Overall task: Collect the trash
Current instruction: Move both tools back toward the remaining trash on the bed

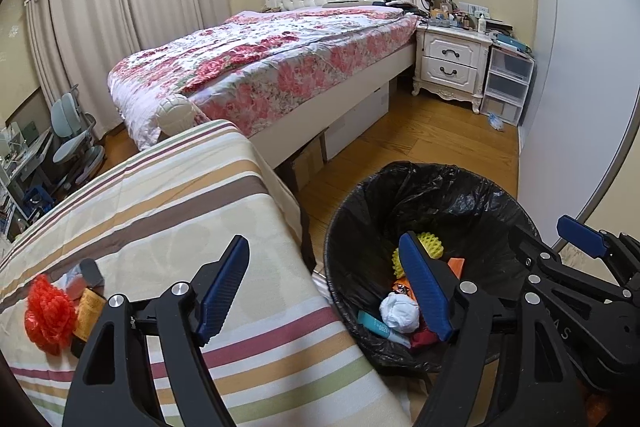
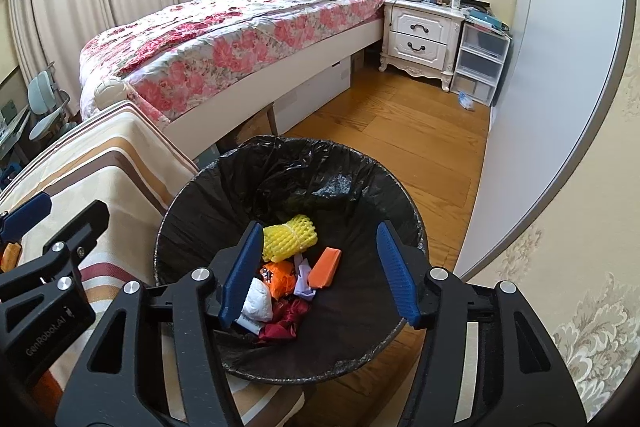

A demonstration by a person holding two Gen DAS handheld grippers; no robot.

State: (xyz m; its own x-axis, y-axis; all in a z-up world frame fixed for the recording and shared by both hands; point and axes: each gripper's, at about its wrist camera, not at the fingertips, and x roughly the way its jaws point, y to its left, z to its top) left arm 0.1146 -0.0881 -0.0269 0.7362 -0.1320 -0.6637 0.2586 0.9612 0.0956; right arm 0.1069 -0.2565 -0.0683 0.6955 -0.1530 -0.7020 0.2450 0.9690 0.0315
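Observation:
A trash bin with a black liner point(image 2: 224, 171) point(image 1: 360, 211) stands on the floor beside a table with a striped cloth point(image 1: 172, 203). It holds yellow foam netting point(image 2: 290, 237), an orange block point(image 2: 326, 267), a white wad point(image 2: 258, 301) and wrappers. My right gripper point(image 2: 320, 273) is open and empty above the bin. My left gripper point(image 1: 326, 287) is open and empty over the table's edge and bin rim. On the cloth at the left lie a red net ball point(image 1: 48, 315), an orange-brown item point(image 1: 88, 313) and a small dark item point(image 1: 92, 273).
A bed with a floral cover point(image 1: 260, 67) stands behind the table. A white nightstand point(image 1: 452, 63) and plastic drawers point(image 1: 506, 83) are at the far wall. A small blue-white scrap point(image 1: 496, 121) lies on the wood floor point(image 2: 400, 131). A wardrobe door point(image 2: 540, 107) is at the right.

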